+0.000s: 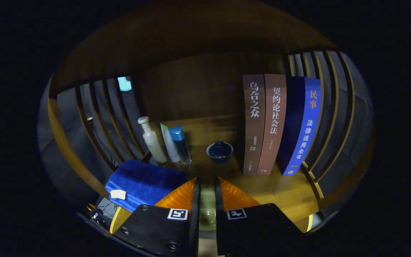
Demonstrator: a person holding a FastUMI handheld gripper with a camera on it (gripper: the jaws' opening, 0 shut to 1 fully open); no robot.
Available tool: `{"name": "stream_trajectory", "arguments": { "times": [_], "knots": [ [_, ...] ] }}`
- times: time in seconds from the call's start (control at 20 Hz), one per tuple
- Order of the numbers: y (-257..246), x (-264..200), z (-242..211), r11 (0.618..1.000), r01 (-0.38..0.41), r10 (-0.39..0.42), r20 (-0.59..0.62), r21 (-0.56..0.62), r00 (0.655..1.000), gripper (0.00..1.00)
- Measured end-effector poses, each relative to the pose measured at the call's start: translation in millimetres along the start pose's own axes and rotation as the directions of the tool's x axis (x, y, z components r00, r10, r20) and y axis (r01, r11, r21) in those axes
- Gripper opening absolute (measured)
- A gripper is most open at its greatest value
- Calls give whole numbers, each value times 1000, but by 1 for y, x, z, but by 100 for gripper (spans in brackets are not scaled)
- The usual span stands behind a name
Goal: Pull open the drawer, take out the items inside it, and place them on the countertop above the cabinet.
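Between the fingers: gripper clenched on a pale green item, upright.
Countertop: directly beneath, bare wood right of the blue towel.

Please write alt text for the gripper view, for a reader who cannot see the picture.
The gripper holds a pale greenish object between its two orange fingers, above a wooden countertop. Beyond the fingers stand three bottles, a small dark blue lidded cup and a row of upright books. A folded blue towel lies beside the fingers.
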State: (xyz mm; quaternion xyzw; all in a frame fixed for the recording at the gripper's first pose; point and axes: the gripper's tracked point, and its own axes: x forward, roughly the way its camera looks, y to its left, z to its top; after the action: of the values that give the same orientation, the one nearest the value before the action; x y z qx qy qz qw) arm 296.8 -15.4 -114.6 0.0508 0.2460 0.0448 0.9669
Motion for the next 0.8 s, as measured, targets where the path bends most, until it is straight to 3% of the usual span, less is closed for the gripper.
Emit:
{"name": "stream_trajectory", "arguments": {
  "times": [0.2, 0.7, 0.8],
  "knots": [
    [-1, 22, -9, 1000, -6, 6, 18, 24, 1000, 25],
    [-3, 46, -48, 999, 8, -4, -89, 45, 996, 25],
    [-5, 45, -53, 999, 9, -5, -100, 46, 995, 33]
  ]
}}
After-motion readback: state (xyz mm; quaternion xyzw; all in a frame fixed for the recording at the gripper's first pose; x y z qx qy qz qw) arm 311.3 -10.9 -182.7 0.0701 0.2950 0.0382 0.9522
